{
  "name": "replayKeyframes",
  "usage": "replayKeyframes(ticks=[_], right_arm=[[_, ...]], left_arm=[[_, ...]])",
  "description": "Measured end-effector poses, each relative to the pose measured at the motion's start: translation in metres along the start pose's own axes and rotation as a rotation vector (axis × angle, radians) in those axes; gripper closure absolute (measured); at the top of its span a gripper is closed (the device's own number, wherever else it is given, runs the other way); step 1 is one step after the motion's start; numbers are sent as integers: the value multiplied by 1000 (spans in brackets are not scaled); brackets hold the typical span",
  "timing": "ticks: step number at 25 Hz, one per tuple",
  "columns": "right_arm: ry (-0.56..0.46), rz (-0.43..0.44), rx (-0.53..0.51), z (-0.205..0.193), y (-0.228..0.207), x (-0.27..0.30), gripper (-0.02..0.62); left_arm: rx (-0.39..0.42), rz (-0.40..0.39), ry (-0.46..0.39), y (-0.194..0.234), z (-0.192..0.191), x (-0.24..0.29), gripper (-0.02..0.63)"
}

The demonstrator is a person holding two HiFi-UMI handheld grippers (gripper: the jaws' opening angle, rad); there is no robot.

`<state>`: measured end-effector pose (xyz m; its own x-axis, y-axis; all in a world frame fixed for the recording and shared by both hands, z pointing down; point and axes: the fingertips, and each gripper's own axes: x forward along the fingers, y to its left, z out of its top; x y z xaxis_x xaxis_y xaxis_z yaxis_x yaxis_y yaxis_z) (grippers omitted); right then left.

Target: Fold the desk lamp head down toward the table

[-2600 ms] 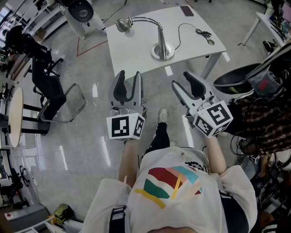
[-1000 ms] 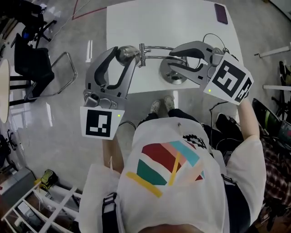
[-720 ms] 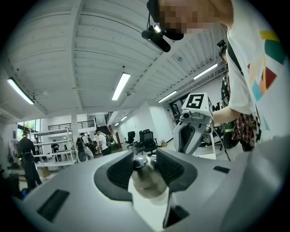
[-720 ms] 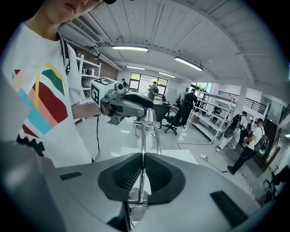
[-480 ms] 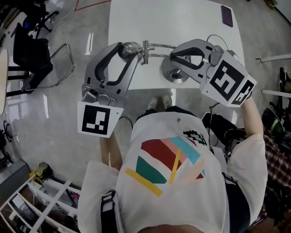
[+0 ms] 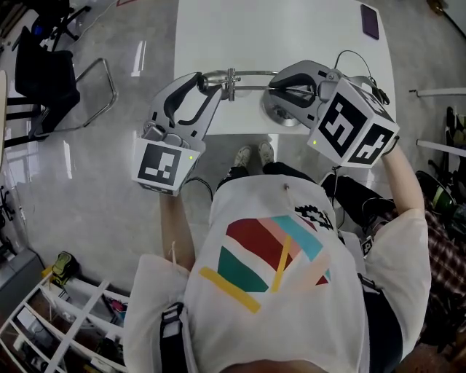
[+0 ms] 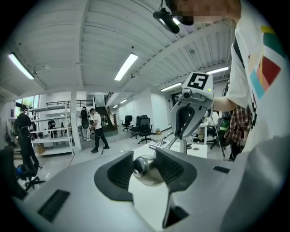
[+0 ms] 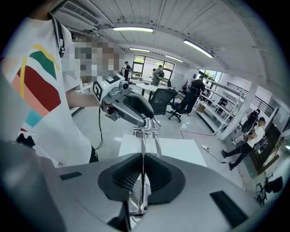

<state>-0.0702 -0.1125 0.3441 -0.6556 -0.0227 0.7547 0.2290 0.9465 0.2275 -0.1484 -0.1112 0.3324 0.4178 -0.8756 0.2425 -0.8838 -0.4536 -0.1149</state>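
Note:
A chrome desk lamp stands on the white table (image 6: 255,29), with its round base (image 6: 277,113) near the front edge. Its thin arm (image 6: 247,73) runs left to the rounded lamp head (image 7: 144,166). My left gripper (image 6: 209,79) has its jaws wide around that head, and both pads touch it in the left gripper view. My right gripper (image 6: 275,87) is shut on the lamp's slim upright stem (image 8: 142,181) just above the base. In the right gripper view the stem rises from between the pads to a joint (image 8: 146,131), beyond which sits the left gripper (image 8: 124,102).
A purple phone (image 6: 370,20) lies at the table's far right corner. A black cable (image 6: 349,58) curls behind the right gripper. A chair (image 6: 58,65) stands on the floor to the left, and white shelving (image 6: 65,320) at bottom left. The person's shoes (image 6: 251,156) are under the table edge.
Both grippers came from the floor side to the lamp. The right jaws closed onto the stem. The left gripper sank with the lamp head between its jaws.

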Motion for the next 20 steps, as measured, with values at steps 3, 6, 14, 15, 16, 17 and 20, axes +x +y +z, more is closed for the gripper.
replayKeyframes(ticks=[3, 6, 14, 15, 16, 17, 20], right_arm=[[32, -10, -28, -4, 1, 10, 557], [63, -32, -64, -9, 0, 15, 557], [-78, -89, 87, 11, -7, -18, 557], [-77, -119, 106, 7, -12, -25, 557], [-77, -154, 133, 2, -16, -32, 557], [-79, -188, 168, -6, -20, -37, 557], [-55, -293, 278, -36, -26, -50, 557]], left_arm=[[118, -19, 112, -8, -26, 11, 433], [206, -59, 186, -18, -45, 24, 472], [150, -173, 239, -20, -79, 35, 482], [146, -187, 246, -21, -82, 36, 483], [144, -202, 258, -22, -85, 37, 485], [145, -219, 273, -23, -89, 39, 485], [177, -278, 320, -28, -100, 42, 495]])
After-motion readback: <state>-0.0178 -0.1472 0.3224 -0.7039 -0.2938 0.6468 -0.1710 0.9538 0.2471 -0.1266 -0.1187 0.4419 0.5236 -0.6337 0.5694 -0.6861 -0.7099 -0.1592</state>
